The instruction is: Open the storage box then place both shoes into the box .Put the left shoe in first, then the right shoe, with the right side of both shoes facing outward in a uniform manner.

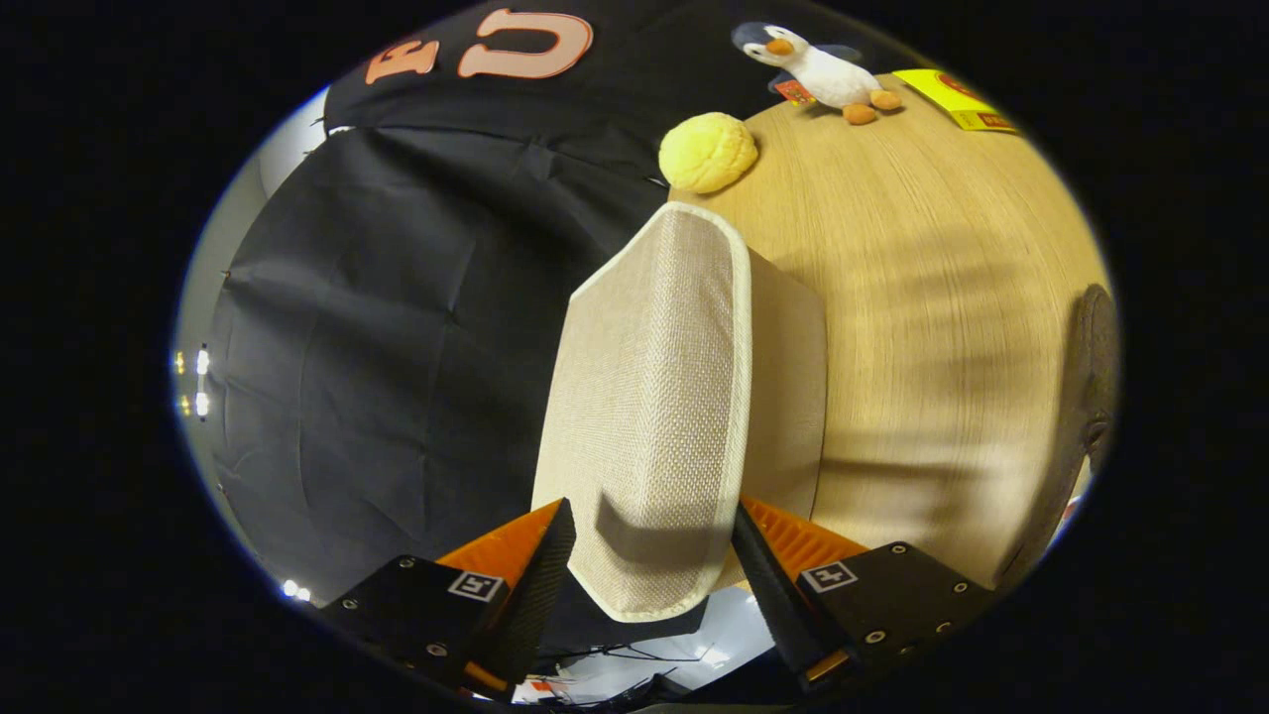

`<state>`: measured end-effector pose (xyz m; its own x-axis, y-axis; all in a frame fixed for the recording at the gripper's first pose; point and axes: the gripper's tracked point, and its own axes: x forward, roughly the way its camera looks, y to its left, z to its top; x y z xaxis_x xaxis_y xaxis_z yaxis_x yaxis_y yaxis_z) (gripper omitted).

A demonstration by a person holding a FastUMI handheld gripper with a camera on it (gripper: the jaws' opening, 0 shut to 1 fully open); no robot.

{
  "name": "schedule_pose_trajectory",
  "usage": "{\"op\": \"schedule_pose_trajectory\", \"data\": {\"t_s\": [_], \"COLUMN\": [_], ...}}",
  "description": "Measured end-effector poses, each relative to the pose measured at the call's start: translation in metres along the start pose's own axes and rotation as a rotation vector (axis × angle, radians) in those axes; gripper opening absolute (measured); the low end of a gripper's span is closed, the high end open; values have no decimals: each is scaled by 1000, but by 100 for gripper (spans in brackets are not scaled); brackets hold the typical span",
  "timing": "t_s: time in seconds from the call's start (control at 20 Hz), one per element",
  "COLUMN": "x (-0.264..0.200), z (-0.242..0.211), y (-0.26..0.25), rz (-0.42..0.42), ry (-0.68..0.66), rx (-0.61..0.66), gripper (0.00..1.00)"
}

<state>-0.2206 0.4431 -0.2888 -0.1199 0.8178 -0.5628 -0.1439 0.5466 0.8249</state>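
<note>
My left finger (540,565) stands off the lid (649,397), a gap showing between them; the woven flap lies between both fingers and runs ahead of my gripper (654,555), lifted up off the box (788,397) beneath it. My right finger (768,575) looks close against the lid's edge, but whether I truly pinch it I cannot tell. I judge the fabric light, stiffened yet bendy, best held at its piped rim. Beyond lie a bun (707,151), a penguin (818,69) and the table (942,297).
</note>
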Motion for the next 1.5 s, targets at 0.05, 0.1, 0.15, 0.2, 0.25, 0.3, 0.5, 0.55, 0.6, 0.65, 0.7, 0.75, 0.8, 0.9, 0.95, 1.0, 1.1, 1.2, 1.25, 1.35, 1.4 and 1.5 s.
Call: {"op": "schedule_pose_trajectory", "data": {"t_s": [0.05, 0.1, 0.15, 0.2, 0.25, 0.3, 0.5, 0.55, 0.6, 0.65, 0.7, 0.75, 0.8, 0.9, 0.95, 1.0, 1.1, 1.2, 1.25, 1.35, 1.4, 1.5], "x": [-6, -11, -17, -23, -28, -32, -41, -40, -34, -25, -13, 0, 13, 39, 50, 61, 79, 103, 116, 130, 134, 139], "z": [1, 5, 9, 14, 18, 25, 38, 40, 43, 44, 46, 47, 50, 47, 42, 40, 36, 27, 19, 8, 3, -8], "y": [8, 18, 31, 46, 64, 81, 150, 168, 180, 186, 195, 201, 209, 224, 231, 241, 264, 274, 272, 263, 262, 257], "rz": [19, 48, 80, 116, 154, 185, 263, 274, 273, 283, 290, 291, 292, 294, 291, 280, 257, 237, 210, 175, 170, 166], "ry": [-5, -11, -21, -35, -48, -63, -112, -128, -139, -133, -120, -110, -103, -86, -80, -70, -60, -37, -25, -1, 16, 31], "rx": [-12, -15, -15, -16, -24, -38, -123, -149, -162, -167, -167, -172, -182, -194, -202, -214, -234, -217, -210, -217, -221, -244], "gripper": [90, 84, 81, 75, 72, 66, 39, 34, 24, 18, 15, 14, 14, 14, 15, 14, 15, 15, 15, 37, 51, 78]}}
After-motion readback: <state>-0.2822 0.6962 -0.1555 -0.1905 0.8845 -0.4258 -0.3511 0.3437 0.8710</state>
